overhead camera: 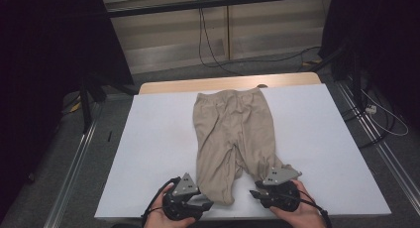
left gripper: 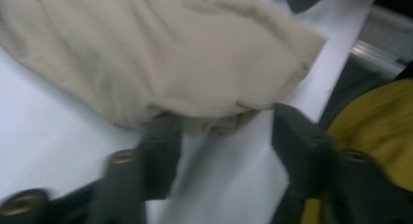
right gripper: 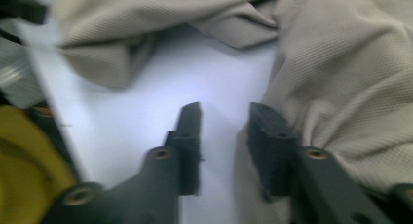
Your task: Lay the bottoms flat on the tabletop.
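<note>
High view: trousers (overhead camera: pixel 232 139) between grippers (overhead camera: pixel 207 204)

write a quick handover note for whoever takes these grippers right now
Left gripper: open, at the hem of the left leg, one jaw against the cloth, nothing clamped.
Right gripper: open, bare table between the jaws, the right leg's cloth against one jaw, not clamped.
Trousers: beige, flat on the white table, waistband at the far edge, both leg ends at the near edge by the grippers.
Done: both grippers brought to the leg ends.
Left: clamp each leg end, then probably fold or lift; the trousers are not folded yet.
</note>
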`<state>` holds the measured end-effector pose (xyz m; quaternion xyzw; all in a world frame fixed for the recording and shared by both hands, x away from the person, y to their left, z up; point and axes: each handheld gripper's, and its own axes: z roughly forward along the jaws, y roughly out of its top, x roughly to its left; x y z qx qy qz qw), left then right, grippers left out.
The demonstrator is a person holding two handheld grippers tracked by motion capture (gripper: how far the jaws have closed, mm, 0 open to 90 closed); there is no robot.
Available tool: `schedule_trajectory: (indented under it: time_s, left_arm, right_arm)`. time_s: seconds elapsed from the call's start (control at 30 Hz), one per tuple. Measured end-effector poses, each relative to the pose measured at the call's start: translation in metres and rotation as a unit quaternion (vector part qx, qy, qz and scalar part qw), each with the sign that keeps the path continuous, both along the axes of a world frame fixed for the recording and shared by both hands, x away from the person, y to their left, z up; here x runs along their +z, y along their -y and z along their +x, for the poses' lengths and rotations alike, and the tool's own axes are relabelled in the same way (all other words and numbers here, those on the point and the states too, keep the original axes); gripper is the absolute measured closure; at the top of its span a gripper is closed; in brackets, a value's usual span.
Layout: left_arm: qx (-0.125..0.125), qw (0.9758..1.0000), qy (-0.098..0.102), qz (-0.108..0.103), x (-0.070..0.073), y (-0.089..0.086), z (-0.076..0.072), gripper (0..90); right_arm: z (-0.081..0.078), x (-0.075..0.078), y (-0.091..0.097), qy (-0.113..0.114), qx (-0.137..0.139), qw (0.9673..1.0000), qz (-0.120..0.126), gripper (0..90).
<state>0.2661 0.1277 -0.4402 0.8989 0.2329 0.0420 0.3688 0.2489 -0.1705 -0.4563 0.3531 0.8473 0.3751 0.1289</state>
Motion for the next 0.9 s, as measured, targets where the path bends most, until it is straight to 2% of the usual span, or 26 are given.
schedule_trajectory:
  time_s: [0.07,0.13,0.17,0.23,0.3,0.33,0.4,0.47,0.53,0.57,0.63,0.67,0.8,0.83,0.9]
  left_arm:
    - [-0.01,0.9998,0.012,0.009,-0.003,0.007,0.002,31.7]
    - [-0.011,0.9995,0.026,0.012,-0.005,0.015,0.004,27.8]
    - [-0.024,0.9989,0.033,0.025,-0.006,0.019,0.007,26.5]
    - [-0.023,0.9984,0.04,0.033,-0.01,0.026,0.011,25.6]
    - [-0.01,0.9986,0.037,0.036,-0.007,0.031,0.016,32.7]
    - [-0.003,0.9989,0.034,0.031,-0.005,0.032,0.02,45.5]
    - [0.009,0.9996,0.026,0.01,-0.001,0.031,0.029,74.0]
    - [0.02,0.9996,0.015,-0.016,0.006,0.029,0.039,77.6]
    - [0.031,0.9984,0.008,-0.045,0.015,0.026,0.048,77.9]
    - [0.037,0.9974,0.002,-0.062,0.02,0.024,0.053,77.9]
    - [0.048,0.9955,0.001,-0.082,0.026,0.021,0.059,77.9]
    - [0.054,0.9944,0.004,-0.091,0.032,0.02,0.063,77.9]
    - [0.062,0.9921,0.008,-0.109,0.045,0.02,0.073,77.9]
    - [0.06,0.9914,0.004,-0.116,0.048,0.021,0.075,77.9]
    - [0.06,0.9906,0.009,-0.123,0.052,0.023,0.079,77.9]
  right_arm:
    - [0.004,-0.001,-0.001,0.02,-0.016,0.9996,-0.009,56.9]
    - [0.01,-0.002,-0.002,0.038,-0.034,0.9984,-0.023,50.6]
    - [0.012,-0.002,-0.002,0.042,-0.039,0.9978,-0.031,46.5]
    - [0.019,-0.004,0.002,0.047,-0.056,0.9968,-0.033,43.9]
    - [0.024,-0.004,0.006,0.042,-0.067,0.9965,-0.026,45.6]
    - [0.026,-0.005,0.008,0.042,-0.072,0.9962,-0.025,45.4]
    - [0.03,-0.005,0.011,0.028,-0.069,0.9971,-0.015,47.8]
    - [0.031,-0.004,0.013,0.03,-0.075,0.9967,-0.015,63.2]
    - [0.033,-0.003,0.017,0.03,-0.077,0.9964,-0.018,70.6]
    - [0.034,-0.002,0.019,0.029,-0.077,0.9966,-0.012,73.0]
    - [0.033,0.002,0.022,0.028,-0.07,0.9971,0.01,78.6]
    - [0.031,0.005,0.021,0.034,-0.062,0.9974,0.016,80.1]
    - [0.023,0.019,0.008,0.056,-0.035,0.9967,0.046,77.6]
    - [0.023,0.02,0.005,0.059,-0.029,0.9968,0.046,75.2]
    - [0.026,0.021,-0.006,0.059,-0.014,0.9967,0.053,64.4]
